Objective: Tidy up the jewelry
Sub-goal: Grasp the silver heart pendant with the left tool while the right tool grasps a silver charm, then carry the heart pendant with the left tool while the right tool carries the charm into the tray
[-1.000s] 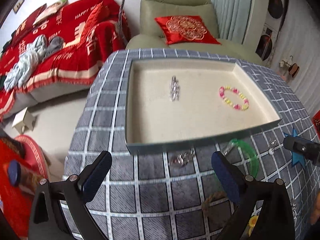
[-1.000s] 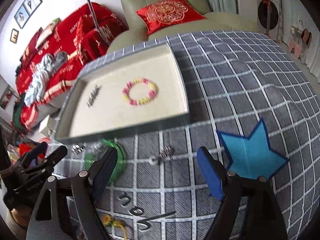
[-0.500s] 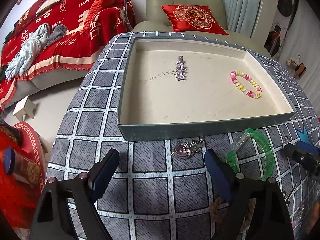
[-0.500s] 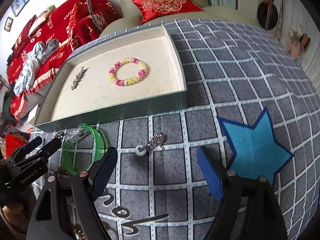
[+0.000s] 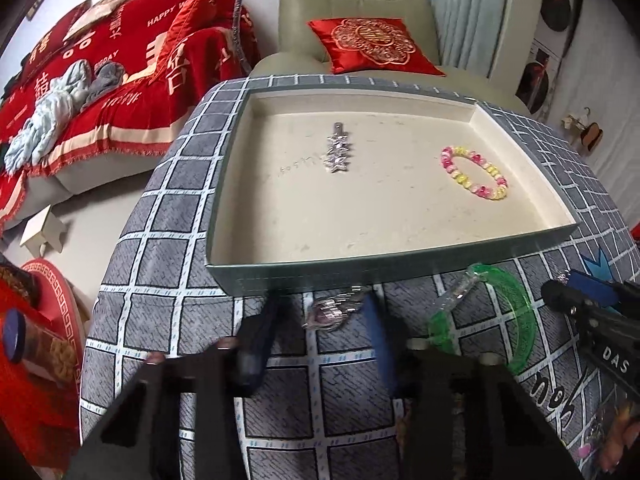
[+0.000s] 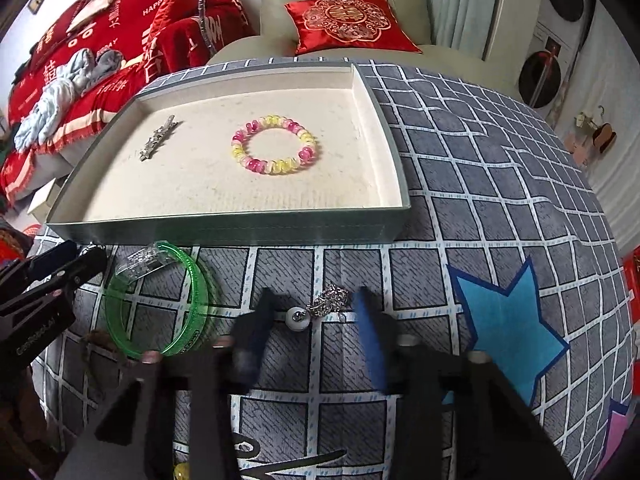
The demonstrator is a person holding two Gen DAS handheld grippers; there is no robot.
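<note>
Silver, light and loose: the heart pendant (image 5: pixel 326 314) lies on the bench just in front of the tray (image 5: pixel 400 264), between the left tongs (image 5: pixel 320 320), whose jaws have just been closing, narrow but not yet pressing. Best taken across the heart body. Right tongs (image 6: pixel 310 312), likewise just closing, straddle a chain with a white bead (image 6: pixel 298 318); the limp chain will slip and dangle, so the bead is the firmer hold. Bench cloth (image 6: pixel 480 184) is soft, checked grey. Armchair (image 5: pixel 360 12) and red-covered sofa (image 5: pixel 100 80) stand behind.
</note>
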